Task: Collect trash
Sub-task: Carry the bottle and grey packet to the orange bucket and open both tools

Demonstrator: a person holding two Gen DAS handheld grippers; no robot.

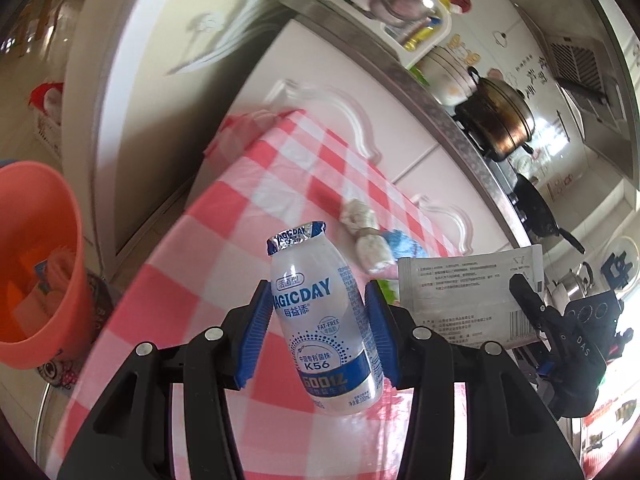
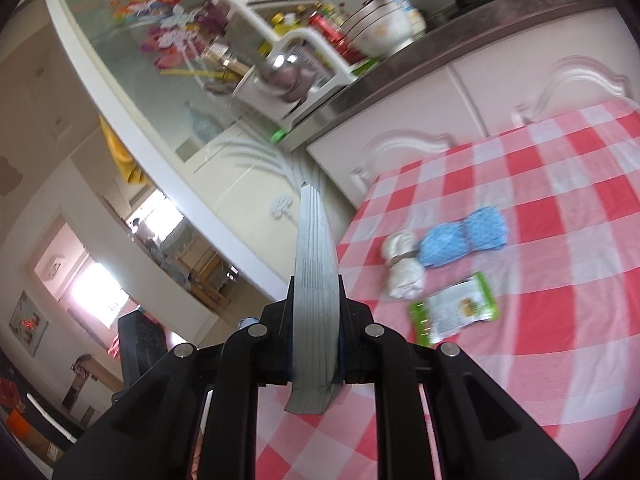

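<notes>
While both hands carry trash off the table (image 1: 224,240), the left gripper (image 1: 320,316) is clamped across the belly of a small white drink bottle (image 1: 322,316), blue pads pressing either side, foil cap up, so it rides upright above the checked cloth. An orange bin (image 1: 36,248) stands on the floor off the table's left edge, already holding scraps; that is likely where the bottle goes. The right gripper (image 2: 316,344) is closed tight on a flat silver-grey packet (image 2: 314,300), pinched at its lower half and seen edge-on from its own camera. Left behind near the table's far edge: a white wad (image 2: 402,268), a blue wad (image 2: 464,240) touching it, and a green snack wrapper (image 2: 456,312) just beside them.
</notes>
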